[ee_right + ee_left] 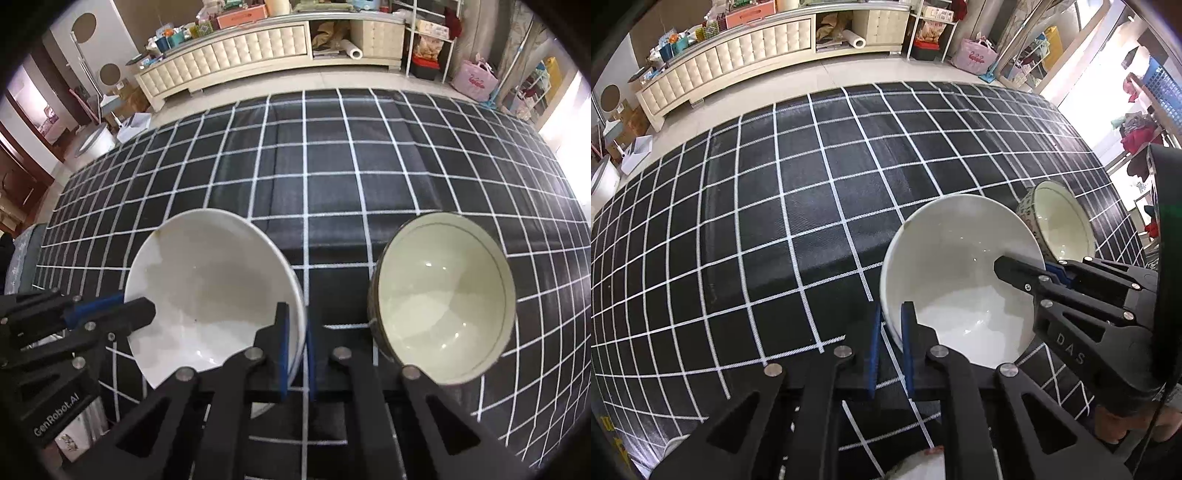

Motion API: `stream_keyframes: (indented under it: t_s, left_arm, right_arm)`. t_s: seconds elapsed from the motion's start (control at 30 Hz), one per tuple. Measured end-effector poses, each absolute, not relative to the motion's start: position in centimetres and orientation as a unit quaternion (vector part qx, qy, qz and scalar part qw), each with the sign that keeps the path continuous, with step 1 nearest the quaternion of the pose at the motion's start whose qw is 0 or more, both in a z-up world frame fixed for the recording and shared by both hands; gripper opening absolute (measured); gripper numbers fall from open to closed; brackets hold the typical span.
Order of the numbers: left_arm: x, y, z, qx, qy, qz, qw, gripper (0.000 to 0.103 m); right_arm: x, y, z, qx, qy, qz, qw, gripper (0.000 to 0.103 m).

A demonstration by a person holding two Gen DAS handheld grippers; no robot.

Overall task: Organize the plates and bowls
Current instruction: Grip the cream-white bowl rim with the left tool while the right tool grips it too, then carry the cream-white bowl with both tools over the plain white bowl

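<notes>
White china fills the near view: a white bowl (pixel 960 280) sits on the worktop (pixel 775 221), which wears a black cloth crossed by white grid lines. The left gripper (pixel 891 350) grips the bowl's near-left rim, 1 blue-padded finger outside and 1 inside. The right gripper (pixel 295 350) clamps the opposite rim the same way, its fingers clenched on the wall. Just beside the white bowl, on its right and apart from it, stands a patterned bowl (pixel 443 299) with a cream inside, upright and untouched. Beyond the worktop, a cream cabinet (pixel 258 48) lines the far wall.
</notes>
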State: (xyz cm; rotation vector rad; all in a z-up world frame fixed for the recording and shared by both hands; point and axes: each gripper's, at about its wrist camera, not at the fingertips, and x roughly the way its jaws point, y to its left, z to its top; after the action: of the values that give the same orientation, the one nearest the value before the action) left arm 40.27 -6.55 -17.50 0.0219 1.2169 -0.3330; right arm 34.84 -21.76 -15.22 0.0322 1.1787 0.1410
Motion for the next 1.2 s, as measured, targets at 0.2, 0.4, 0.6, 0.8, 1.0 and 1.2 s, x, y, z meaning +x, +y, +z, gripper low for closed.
stream_keyframes:
  t_s: [0.2,0.4,0.6,0.8,1.0,1.2]
  left_arm:
    - [38.1,-5.7,-13.7,0.008,0.545,-0.151,0.825,0.009]
    - [35.0,-4.3,-9.9,0.001,0.524,-0.142,0.840,0.009]
    - [31.5,-2.9,-7.6,-0.012,0.510,-0.139,0.849,0.009]
    - [28.6,-2.3,-7.0,-0.018,0.504,-0.137,0.853,0.009]
    - [25.8,-1.9,-8.1,-0.029,0.511,-0.134,0.848,0.009]
    - [23.6,-1.1,-10.6,-0.040,0.531,-0.125,0.837,0.009]
  right_arm:
    - [33.4,-21.1,-11.9,0.014,0.535,0.070,0.842,0.010]
    - [31.0,-20.2,-9.0,0.014,0.518,0.080,0.851,0.010]
    - [28.5,-18.9,-6.4,0.005,0.498,0.088,0.862,0.010]
    - [26.5,-18.0,-5.6,-0.005,0.492,0.086,0.866,0.010]
    - [24.3,-17.7,-6.7,-0.006,0.502,0.087,0.860,0.010]
    - [22.9,-17.2,-9.2,-0.001,0.528,0.086,0.845,0.010]
